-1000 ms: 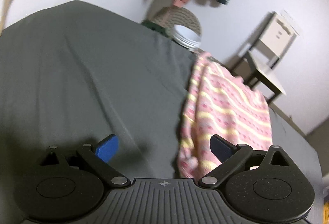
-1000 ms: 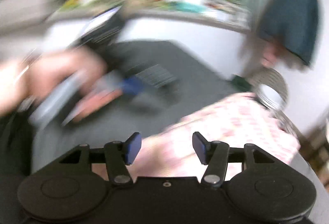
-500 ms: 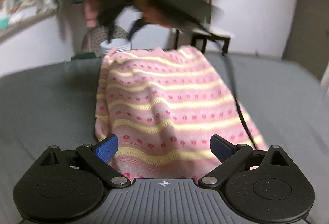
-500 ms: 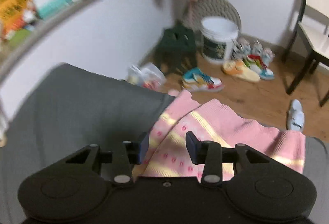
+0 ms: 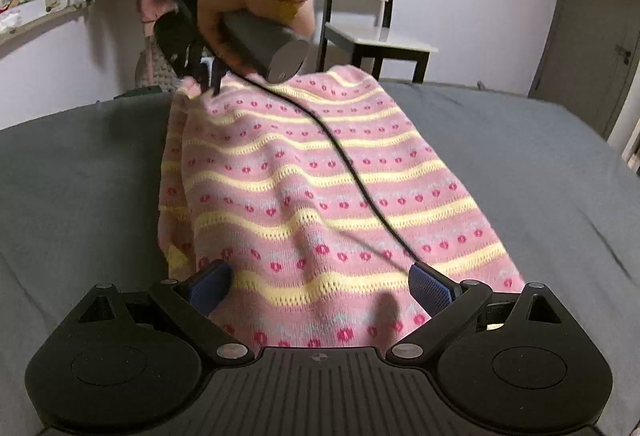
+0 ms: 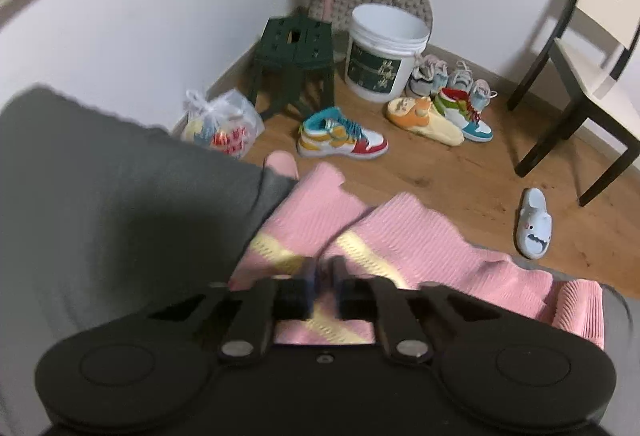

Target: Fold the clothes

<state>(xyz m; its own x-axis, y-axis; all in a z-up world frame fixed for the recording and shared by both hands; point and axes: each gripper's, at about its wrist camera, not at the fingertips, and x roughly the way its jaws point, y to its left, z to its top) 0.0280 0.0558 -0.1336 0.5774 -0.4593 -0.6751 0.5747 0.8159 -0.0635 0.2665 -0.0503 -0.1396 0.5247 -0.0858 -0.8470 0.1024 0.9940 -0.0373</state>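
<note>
Sweater flat on bed, far corner pinched in clenched right tongs, near hem between released left tongs; best clamp hem before lifting, keeping cable clear.

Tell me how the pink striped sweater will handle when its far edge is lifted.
Probably floppy: the pink sweater drapes in soft folds over the grey bed. Likely light, since the right hand-held gripper bunches the knit in a narrow pinch. The open weave may snag or stretch.
</note>
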